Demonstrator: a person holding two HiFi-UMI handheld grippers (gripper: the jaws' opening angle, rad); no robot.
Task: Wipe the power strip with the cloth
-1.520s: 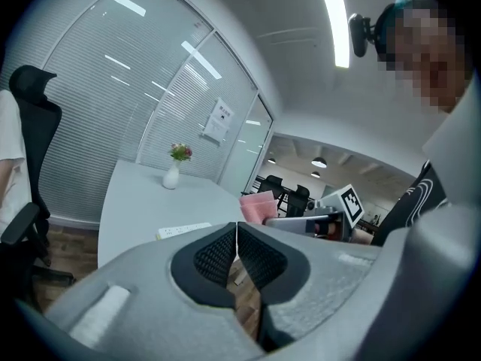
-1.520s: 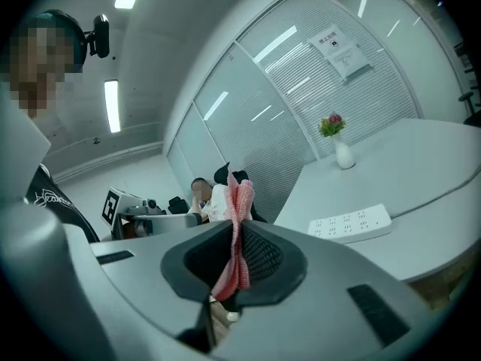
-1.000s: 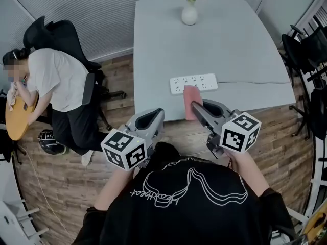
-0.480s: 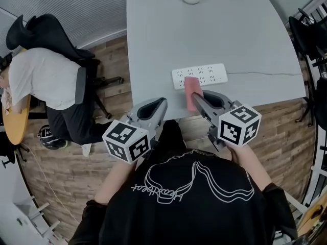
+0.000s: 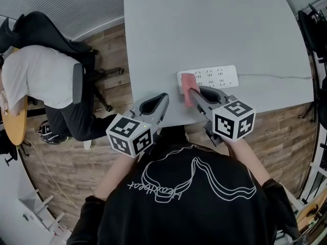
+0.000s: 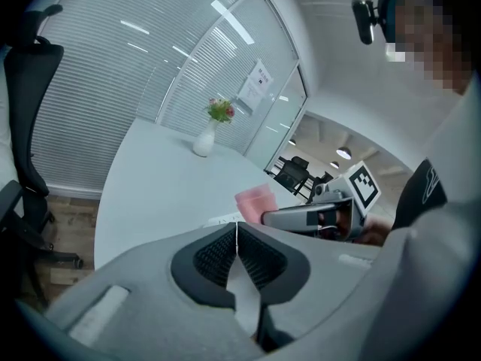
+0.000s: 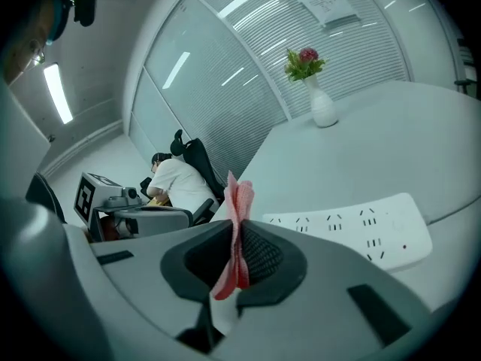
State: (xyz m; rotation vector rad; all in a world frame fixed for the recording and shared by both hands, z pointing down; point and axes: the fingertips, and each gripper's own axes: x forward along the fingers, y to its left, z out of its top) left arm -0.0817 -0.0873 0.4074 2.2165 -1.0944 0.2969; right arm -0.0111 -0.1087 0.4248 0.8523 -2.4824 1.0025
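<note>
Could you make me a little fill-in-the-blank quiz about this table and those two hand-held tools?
The right tool is shut on a pink ____.
The left tool is shut and holds ____.
In the head view, that pink thing overlaps the power strip's ____ end.
Missing: cloth; nothing; left.

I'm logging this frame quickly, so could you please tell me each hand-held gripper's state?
Left hand-held gripper: closed, empty.
Right hand-held gripper: closed on the cloth.
</note>
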